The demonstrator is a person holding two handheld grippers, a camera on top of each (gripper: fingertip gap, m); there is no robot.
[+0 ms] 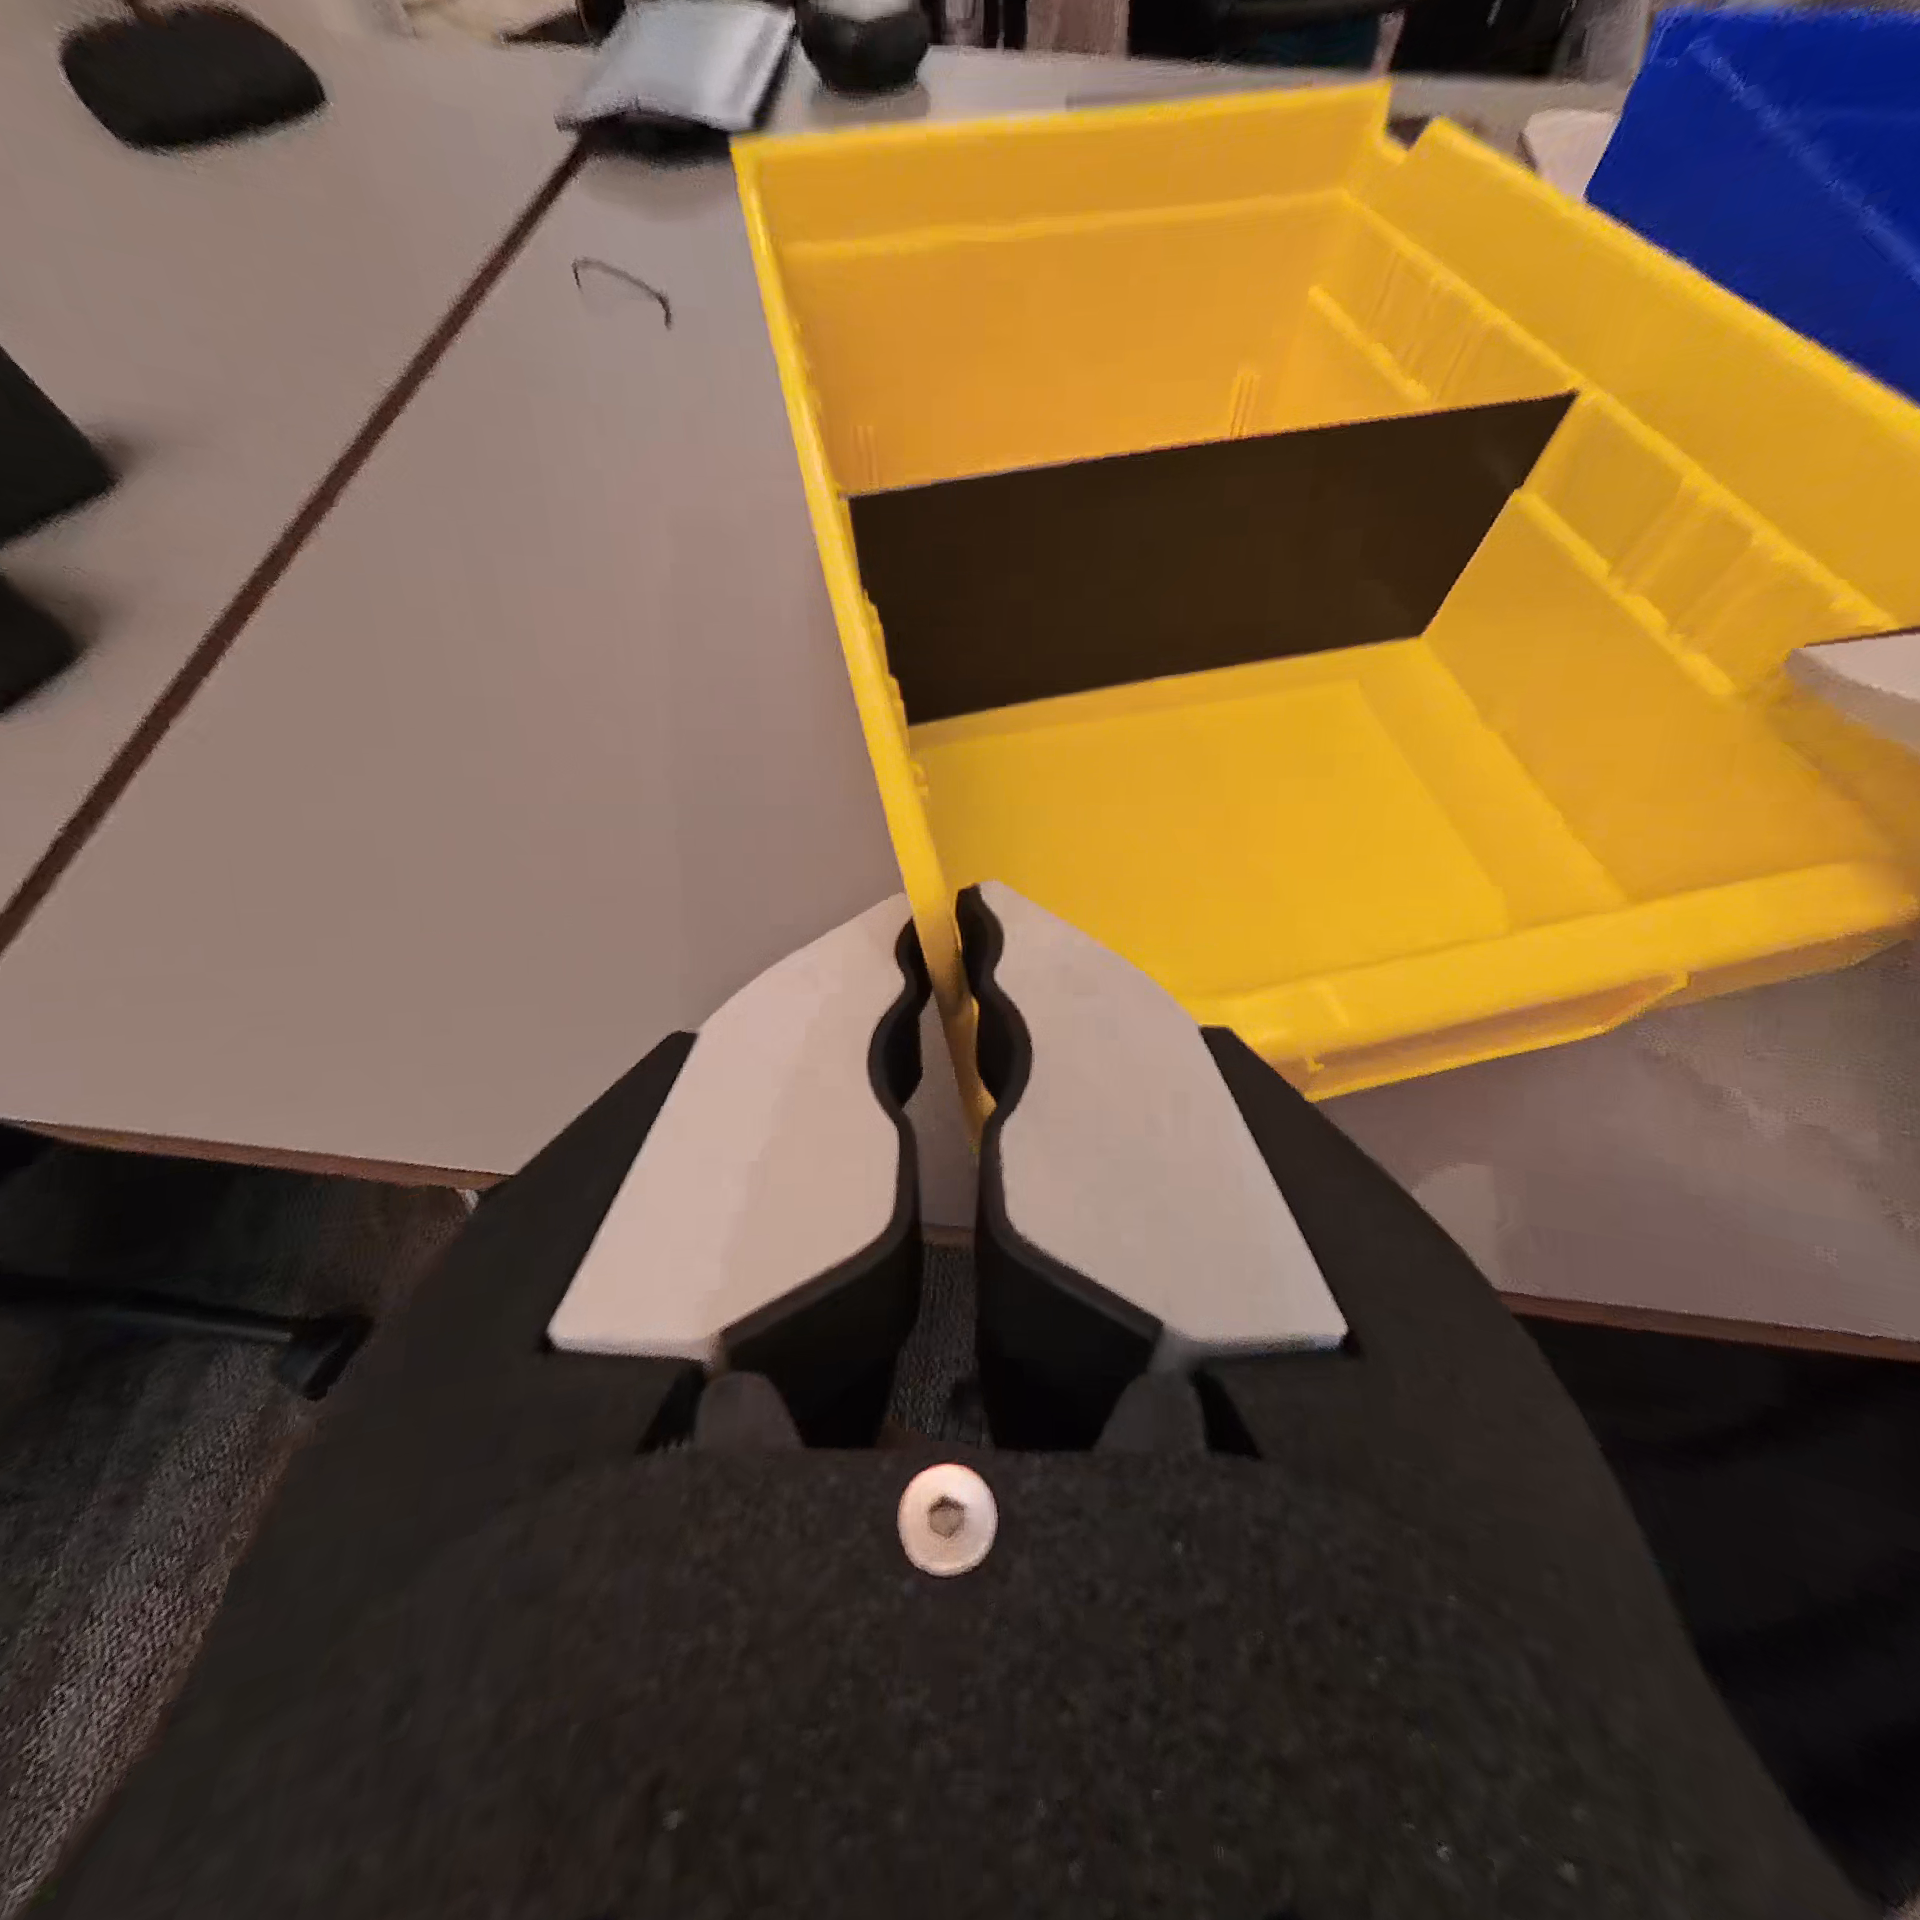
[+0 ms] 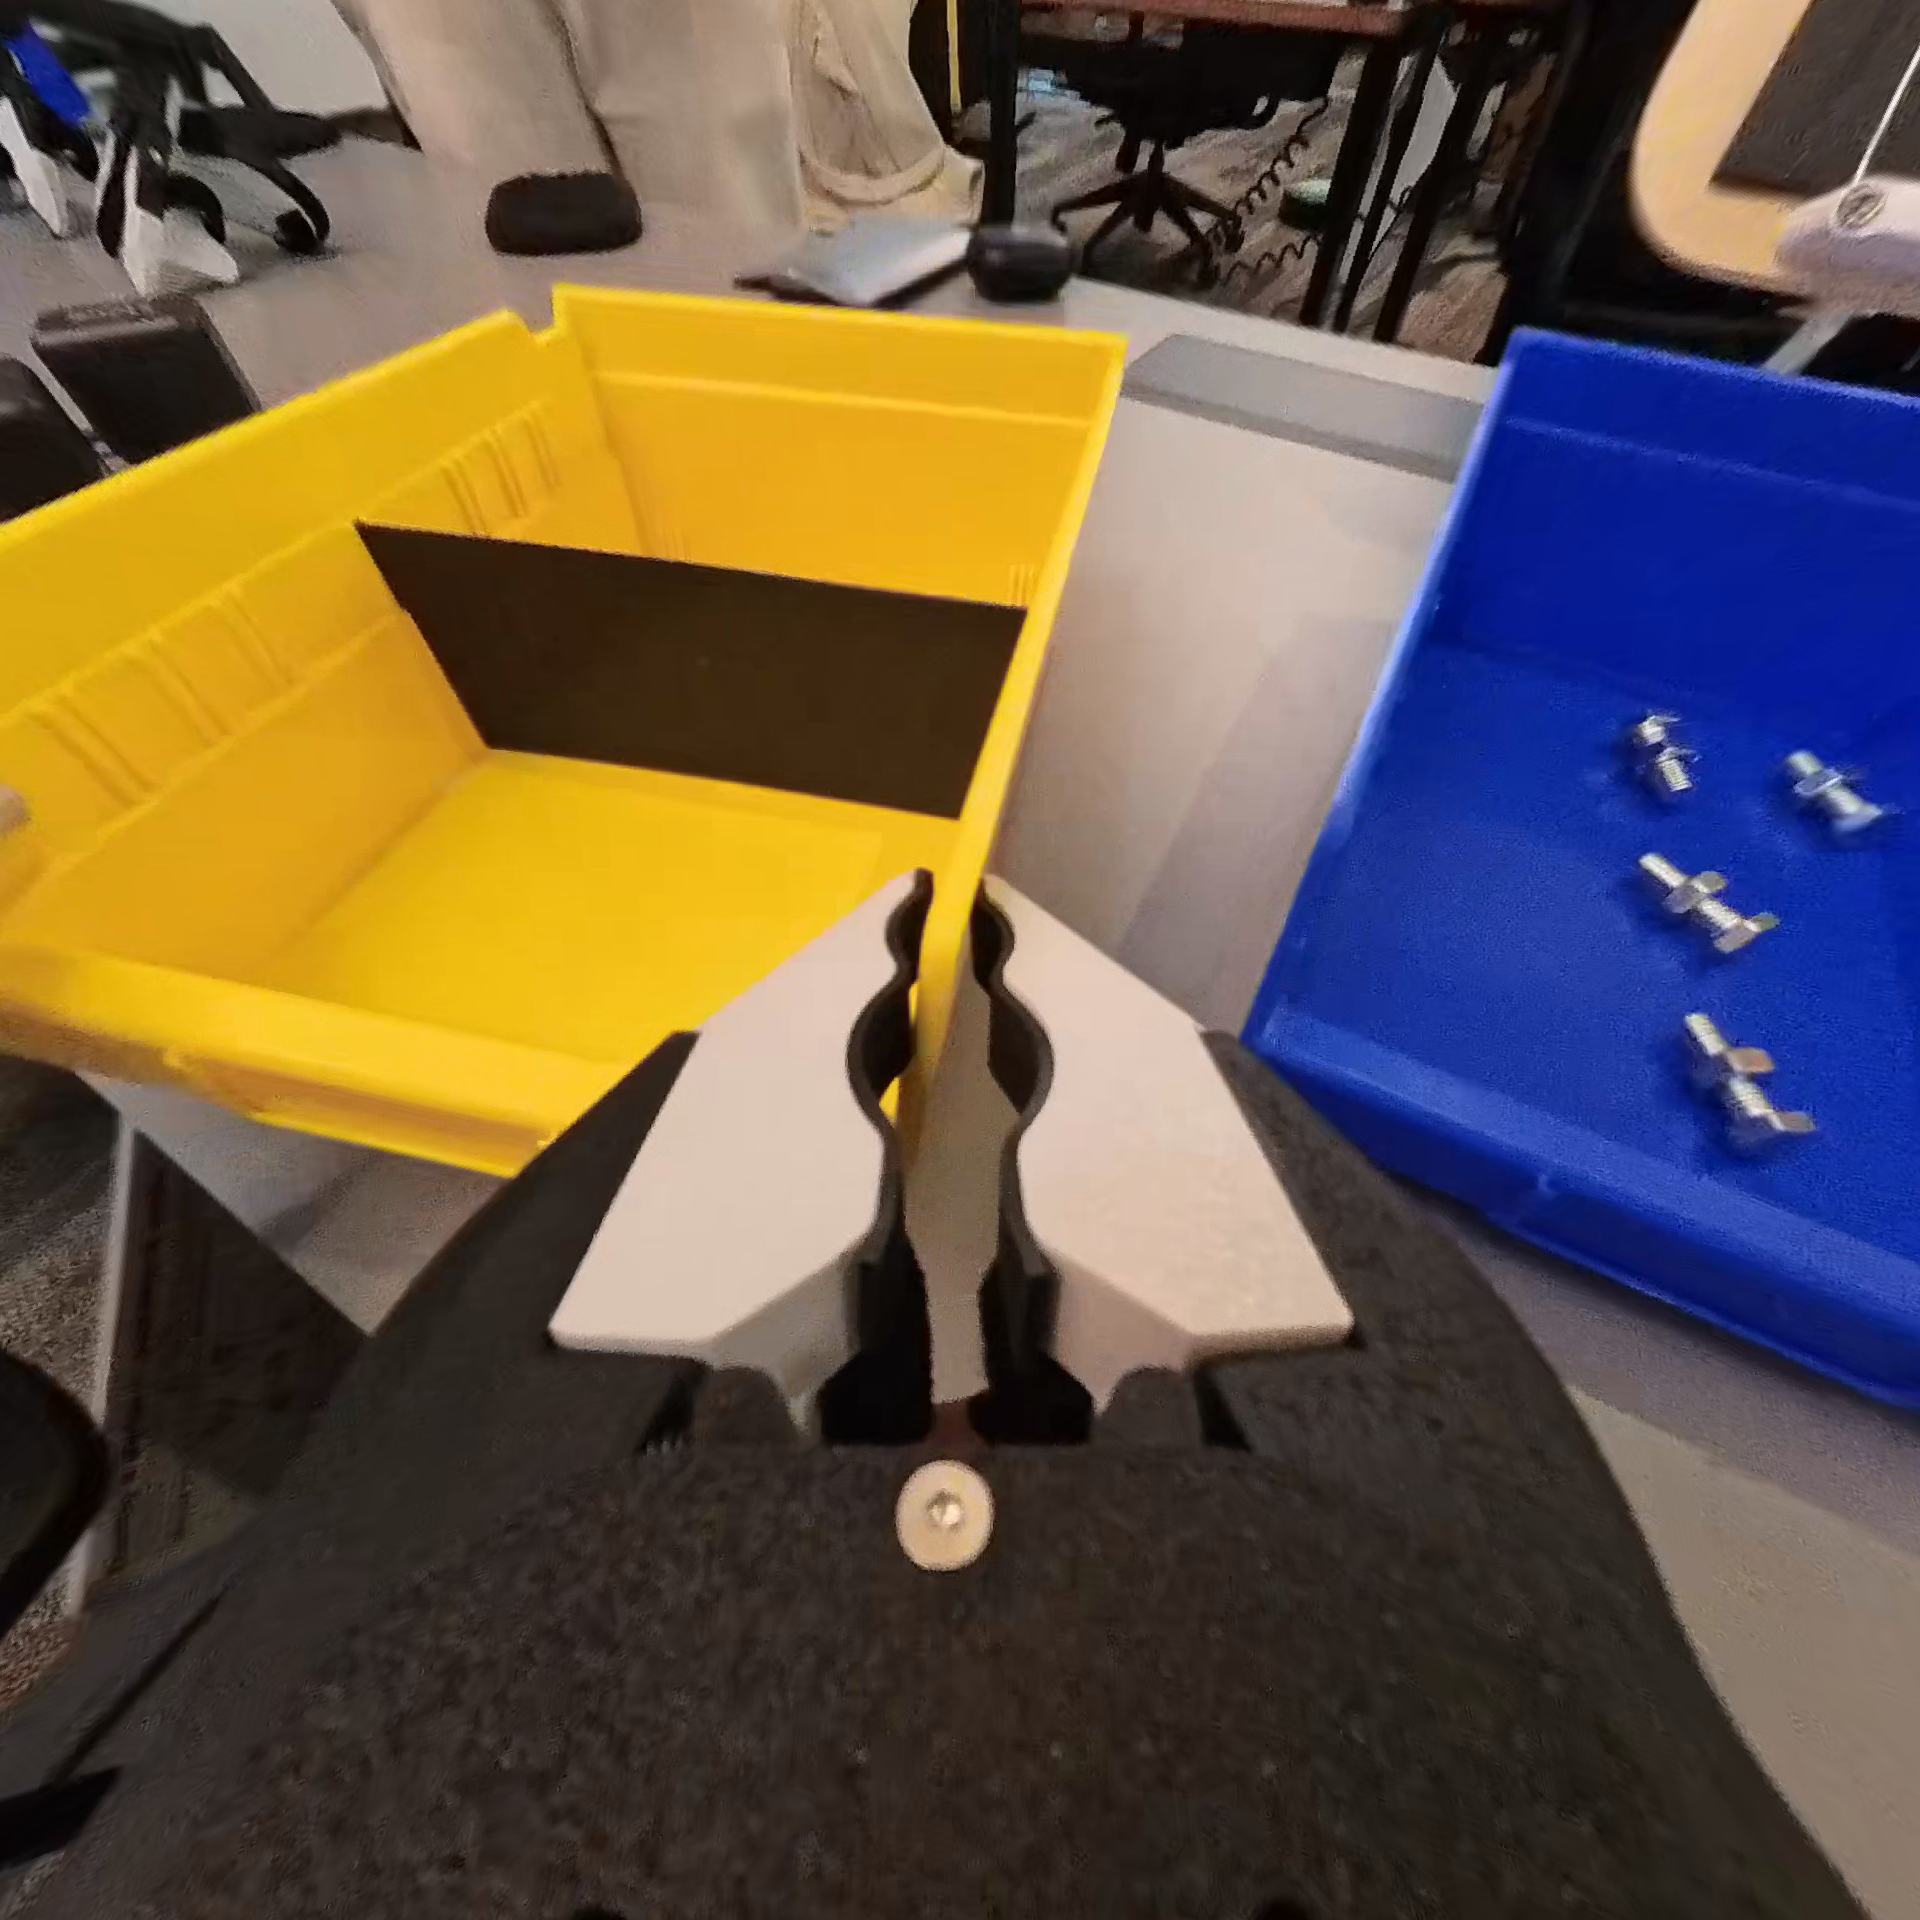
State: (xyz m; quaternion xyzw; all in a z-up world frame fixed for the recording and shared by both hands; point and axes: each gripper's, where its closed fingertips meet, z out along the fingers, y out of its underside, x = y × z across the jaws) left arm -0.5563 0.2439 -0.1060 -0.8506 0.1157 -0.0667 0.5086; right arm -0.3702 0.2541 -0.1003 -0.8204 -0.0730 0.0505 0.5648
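A yellow plastic bin (image 1: 1236, 831) with a black divider (image 1: 1195, 551) across its middle sits on the grey table. My left gripper (image 1: 948, 914) is shut on the bin's left side wall near its front corner. In the right wrist view the same yellow bin (image 2: 436, 894) and its black divider (image 2: 707, 675) show, and my right gripper (image 2: 951, 904) is shut on the bin's right side wall near its front corner. The tip of the right gripper shows at the right edge of the left wrist view (image 1: 1860, 675). Both compartments of the bin look empty.
A blue bin (image 2: 1558, 935) stands to the right of the yellow one and holds several metal bolts (image 2: 1704, 909). It also shows in the left wrist view (image 1: 1787, 177). A black pad (image 1: 187, 78), a grey pouch (image 1: 686, 68) and office chairs lie farther back. The table's front edge (image 1: 260, 1153) is close. Tip to tip, the grippers are about 20 cm apart.
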